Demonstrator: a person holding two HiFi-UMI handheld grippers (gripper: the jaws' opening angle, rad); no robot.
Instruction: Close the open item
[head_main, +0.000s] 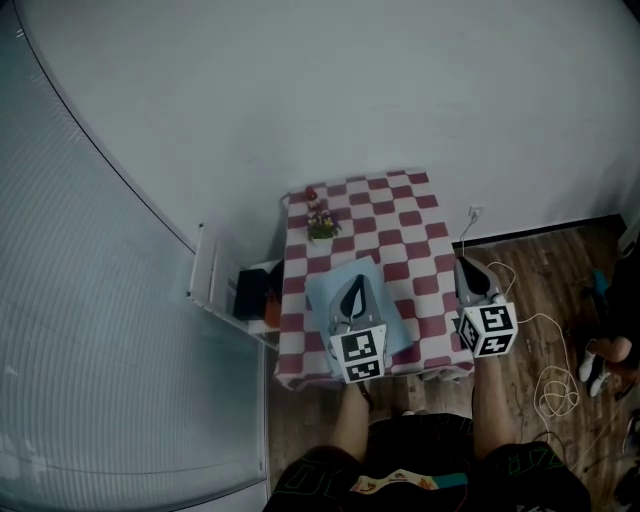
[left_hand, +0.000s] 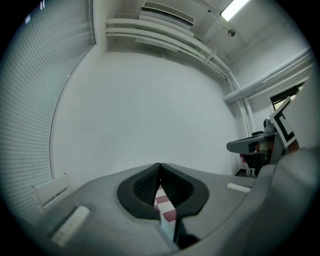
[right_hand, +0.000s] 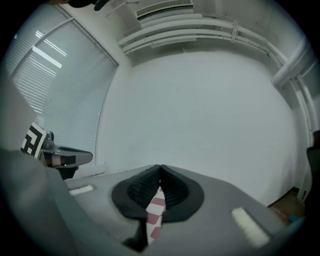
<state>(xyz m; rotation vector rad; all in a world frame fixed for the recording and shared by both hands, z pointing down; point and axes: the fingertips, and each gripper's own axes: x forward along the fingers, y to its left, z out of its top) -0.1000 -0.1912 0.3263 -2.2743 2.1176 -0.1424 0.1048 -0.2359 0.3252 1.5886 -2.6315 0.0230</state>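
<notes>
A light blue flat item (head_main: 333, 287) lies on the near left part of a small table with a red-and-white checked cloth (head_main: 400, 225). My left gripper (head_main: 355, 287) hovers over that blue item, jaws shut and empty. My right gripper (head_main: 466, 266) hangs off the table's right edge, also shut with nothing in it. In the left gripper view the left gripper (left_hand: 160, 168) points level at a bare white wall, with only a strip of checked cloth showing below the closed pads. The right gripper view shows the right gripper (right_hand: 160, 170) the same way. Whether the blue item is open I cannot tell.
A small potted flower (head_main: 320, 222) stands at the table's far left. A white rack (head_main: 213, 275) with a black box (head_main: 250, 293) sits left of the table. A white cable (head_main: 553, 385) loops over the wooden floor at the right, near a person's feet (head_main: 600, 362).
</notes>
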